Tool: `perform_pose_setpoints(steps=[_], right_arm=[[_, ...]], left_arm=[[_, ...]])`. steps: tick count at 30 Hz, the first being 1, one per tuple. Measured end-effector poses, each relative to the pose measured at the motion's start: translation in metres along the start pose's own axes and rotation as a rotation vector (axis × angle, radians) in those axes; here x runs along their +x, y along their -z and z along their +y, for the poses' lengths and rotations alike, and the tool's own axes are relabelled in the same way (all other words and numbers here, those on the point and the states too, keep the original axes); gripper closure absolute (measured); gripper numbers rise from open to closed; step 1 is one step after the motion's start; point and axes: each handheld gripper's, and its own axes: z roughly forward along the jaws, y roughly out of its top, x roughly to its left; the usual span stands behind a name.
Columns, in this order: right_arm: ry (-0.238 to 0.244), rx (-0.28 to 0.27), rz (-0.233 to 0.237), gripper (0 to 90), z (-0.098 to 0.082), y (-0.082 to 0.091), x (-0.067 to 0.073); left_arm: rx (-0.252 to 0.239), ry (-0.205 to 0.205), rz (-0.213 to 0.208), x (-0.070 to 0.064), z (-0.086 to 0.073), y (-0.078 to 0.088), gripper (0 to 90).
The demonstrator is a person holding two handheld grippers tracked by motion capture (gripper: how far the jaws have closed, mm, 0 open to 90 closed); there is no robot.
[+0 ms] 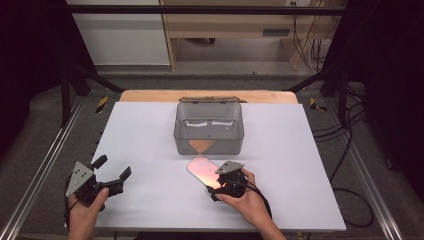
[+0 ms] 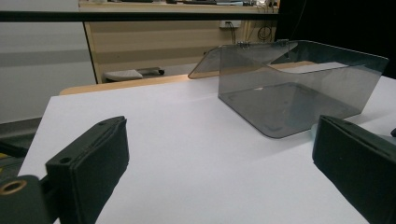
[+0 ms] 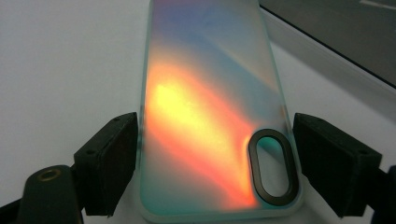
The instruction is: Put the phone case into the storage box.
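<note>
An iridescent phone case with an orange-pink sheen lies flat on the white table, just in front of a clear grey box. My right gripper is at the case's near end. In the right gripper view its jaws press both long edges of the case beside the oval camera cut-out, so my right gripper is shut on it. My left gripper rests at the table's near left, wide open with nothing between its jaws. In the left gripper view the box stands ahead and to the right.
The box's hinged lid hangs open over its far side. The white table has bare room to the left and right of the box. Metal frame rails run along both sides, and cables lie on the floor at right.
</note>
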Motion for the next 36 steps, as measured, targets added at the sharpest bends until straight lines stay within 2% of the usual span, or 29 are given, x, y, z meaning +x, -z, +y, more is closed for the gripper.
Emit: perform_pose_setpoints(steps=[5,9,10,12,14,15,16,17,18,19,20,22,23,24,26,27,28,30,33,34,35,36], right_arm=[[0.006,-0.043,-0.001,17.7,0.001,0.016,0.010],[-0.001,-0.105,0.011,17.7,0.004,0.037,0.017],[-0.007,-0.123,0.022,17.6,0.005,0.041,0.018],[-0.015,-0.164,0.029,17.6,0.008,0.051,0.021],[-0.047,-0.250,0.017,17.6,0.017,0.062,0.023],[-0.047,-0.250,0.017,17.6,0.017,0.062,0.023],[-0.070,-0.303,0.000,17.6,0.023,0.066,0.021],[-0.070,-0.303,0.000,17.6,0.023,0.066,0.021],[-0.105,-0.357,-0.032,17.6,0.029,0.065,0.017],[-0.105,-0.357,-0.032,17.6,0.029,0.065,0.017],[-0.135,-0.395,-0.048,17.6,0.033,0.064,0.014],[-0.145,-0.411,-0.061,17.6,0.035,0.063,0.013],[-0.162,-0.435,-0.075,17.6,0.037,0.061,0.011],[-0.170,-0.448,-0.083,17.6,0.038,0.061,0.010],[-0.191,-0.483,-0.103,17.6,0.039,0.058,0.008],[-0.206,-0.497,-0.111,17.6,0.039,0.057,0.007],[-0.222,-0.519,-0.120,17.6,0.038,0.055,0.007],[-0.232,-0.536,-0.128,17.5,0.036,0.054,0.007],[-0.248,-0.554,-0.130,17.5,0.034,0.053,0.008],[-0.261,-0.575,-0.135,17.5,0.033,0.054,0.009],[-0.261,-0.575,-0.135,17.5,0.033,0.054,0.009],[-0.261,-0.583,-0.137,17.5,0.033,0.055,0.010]], left_arm=[[0.014,0.013,-0.020,-0.008,0.006,0.000,3.8],[0.015,0.021,-0.031,-0.019,0.019,-0.002,3.5],[0.015,0.022,-0.045,-0.023,0.025,-0.004,3.4],[0.009,0.022,-0.060,-0.031,0.036,-0.010,2.8],[0.006,0.004,-0.074,-0.039,0.046,-0.017,2.5],[0.000,-0.001,-0.079,-0.043,0.051,-0.022,2.5],[-0.007,-0.001,-0.085,-0.047,0.057,-0.027,2.1],[-0.013,-0.002,-0.091,-0.052,0.062,-0.033,2.1],[-0.020,0.007,-0.101,-0.057,0.068,-0.041,2.1],[-0.023,0.012,-0.105,-0.061,0.072,-0.045,2.1],[-0.023,0.021,-0.126,-0.066,0.077,-0.051,2.4],[-0.021,0.010,-0.113,-0.077,0.084,-0.065,2.4],[-0.020,0.012,-0.116,-0.081,0.086,-0.069,2.4],[-0.018,0.025,-0.137,-0.088,0.088,-0.077,2.4],[-0.004,0.059,-0.143,-0.099,0.090,-0.087,4.4],[-0.005,0.080,-0.144,-0.103,0.090,-0.091,6.8],[-0.007,0.105,-0.155,-0.108,0.090,-0.095,13.9],[-0.006,0.136,-0.172,-0.119,0.089,-0.102,16.1],[0.004,0.128,-0.175,-0.136,0.088,-0.110,17.9],[0.009,0.133,-0.174,-0.141,0.087,-0.111,22.7],[0.015,0.148,-0.179,-0.145,0.086,-0.113,22.7],[0.022,0.166,-0.189,-0.148,0.085,-0.115,26.4]])
